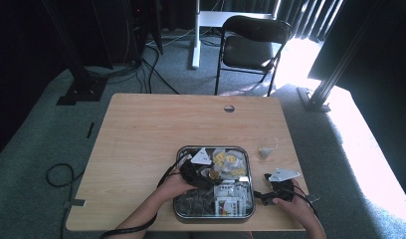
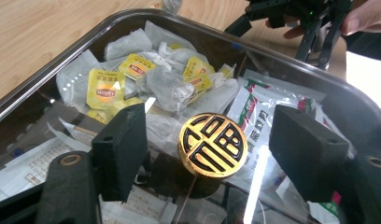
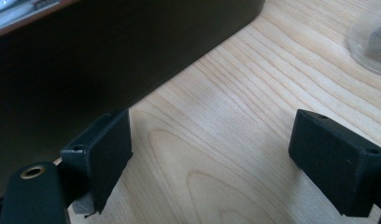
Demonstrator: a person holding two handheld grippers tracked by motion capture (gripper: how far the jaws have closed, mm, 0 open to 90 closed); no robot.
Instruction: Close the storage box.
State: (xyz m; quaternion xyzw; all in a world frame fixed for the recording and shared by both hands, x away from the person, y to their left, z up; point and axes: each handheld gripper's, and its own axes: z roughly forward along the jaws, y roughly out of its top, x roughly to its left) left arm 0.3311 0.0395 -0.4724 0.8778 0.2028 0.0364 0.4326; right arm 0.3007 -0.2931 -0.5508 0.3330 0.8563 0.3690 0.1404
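Left claw (image 2: 212, 154): jaws stood apart over the metal tray (image 2: 48, 74), its pads either side of, and clear of, a round black-and-gold token (image 2: 213, 144); nothing gripped. The token lay among packets near the tray's middle, resting on a red-and-white printed sachet (image 2: 261, 109). Judged stiff, smooth-rimmed and light but dense for its size; likely to slip on glossy wrappers, so best taken across its rim, pads square to the edge.

Beyond it, toward the tray's far side: a heap of tea bags with yellow tags (image 2: 132, 70), soft, light, easily snagged by their strings. Paper leaflets (image 2: 34, 163) lay at the tray's near side.

Right claw (image 3: 212, 163): jaws wide apart, empty, hovering over bare wood of the counter (image 3: 254, 93) just beside the tray's dark outer wall (image 3: 109, 46), near the counter's near right corner.

One loose tea bag (image 1: 265, 151) lay on the counter beside the tray's far right corner.
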